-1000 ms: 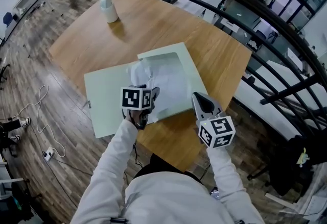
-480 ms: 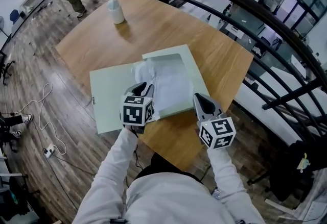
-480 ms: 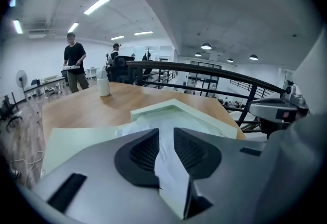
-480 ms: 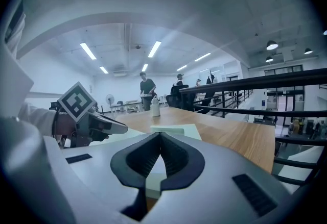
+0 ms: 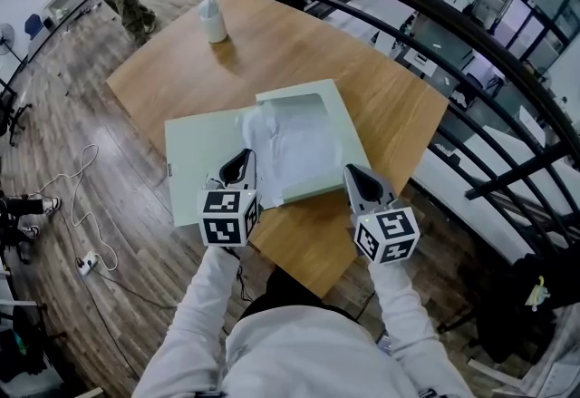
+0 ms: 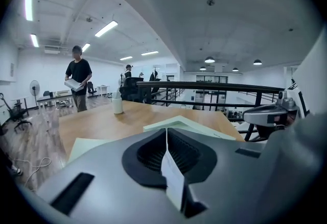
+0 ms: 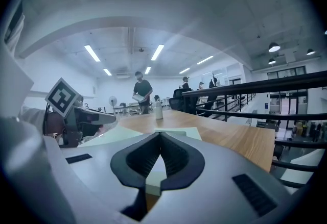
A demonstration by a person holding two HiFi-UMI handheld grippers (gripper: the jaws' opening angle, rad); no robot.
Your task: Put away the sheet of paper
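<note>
Left gripper [image 5: 241,155] jaws just closed, pinching sheet of paper [image 5: 299,147] by its near-left corner | sheet lies on open green folder [image 5: 195,160] | right gripper [image 5: 350,171] jaws together at folder's near-right edge | marker cube [image 5: 227,217]: black-white square pattern, no letters.

I look down on a curved wooden surface [image 5: 299,52] standing on a dark plank floor [image 5: 72,97]. A black railing [image 5: 426,6] sweeps past on the right. Strip lights [image 6: 107,28] cross the white ceiling [image 6: 204,14], and a person [image 6: 77,77] stands by the far desks.
</note>
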